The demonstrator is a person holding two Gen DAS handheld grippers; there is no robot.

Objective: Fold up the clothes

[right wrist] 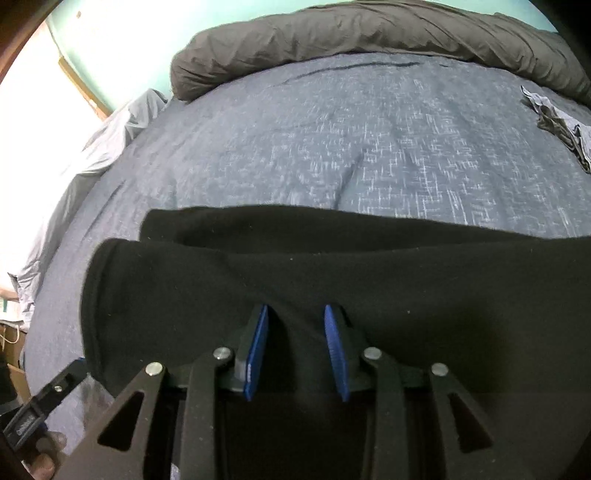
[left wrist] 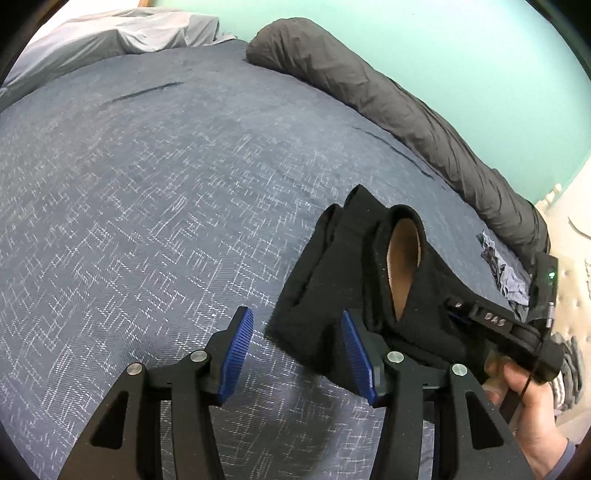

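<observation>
A black folded garment (left wrist: 332, 280) with a tan inner lining lies on the blue patterned bedspread (left wrist: 147, 184). My left gripper (left wrist: 297, 332) hovers open just left of the garment's near corner, and its right fingertip (left wrist: 354, 343) is at the cloth's edge with nothing between the pads. My right gripper (right wrist: 295, 310) is closed on a thick fold of the black garment (right wrist: 332, 266), which fills the lower half of the right wrist view. In the left wrist view a hand (left wrist: 524, 398) holds the right gripper's body (left wrist: 498, 321), whose fingers are hidden in the cloth.
A rolled dark grey duvet (left wrist: 406, 110) runs along the teal wall at the bed's far side. A small crumpled grey-blue cloth (right wrist: 557, 118) lies near it. A light grey sheet (left wrist: 129, 33) is bunched at the bed's far end.
</observation>
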